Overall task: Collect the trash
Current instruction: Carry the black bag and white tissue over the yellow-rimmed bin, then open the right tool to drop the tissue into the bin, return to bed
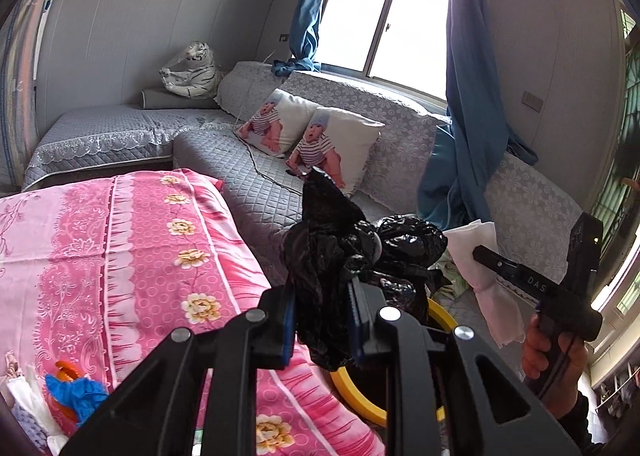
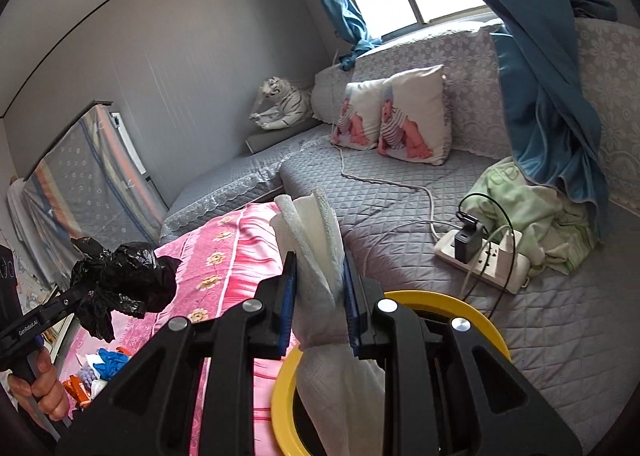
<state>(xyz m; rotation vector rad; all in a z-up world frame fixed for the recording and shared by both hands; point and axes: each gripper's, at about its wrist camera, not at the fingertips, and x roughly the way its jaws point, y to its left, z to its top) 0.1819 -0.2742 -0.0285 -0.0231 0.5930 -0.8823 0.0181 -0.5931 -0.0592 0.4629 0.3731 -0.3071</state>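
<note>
Trash is in both claws, held above the yellow-rimmed bin (image 2: pixel 384 298): my left gripper (image 1: pixel 322 320) is clamped on a black bag (image 1: pixel 340 240), my right gripper (image 2: pixel 318 310) on a white tissue (image 2: pixel 316 240). I judge this the carry-to-bin step; next, I centre each over the bin and let go.

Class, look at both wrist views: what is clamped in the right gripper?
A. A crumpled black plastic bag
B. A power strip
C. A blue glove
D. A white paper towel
D: the right gripper is shut on the white paper towel; the black plastic bag is in the left gripper.
</note>
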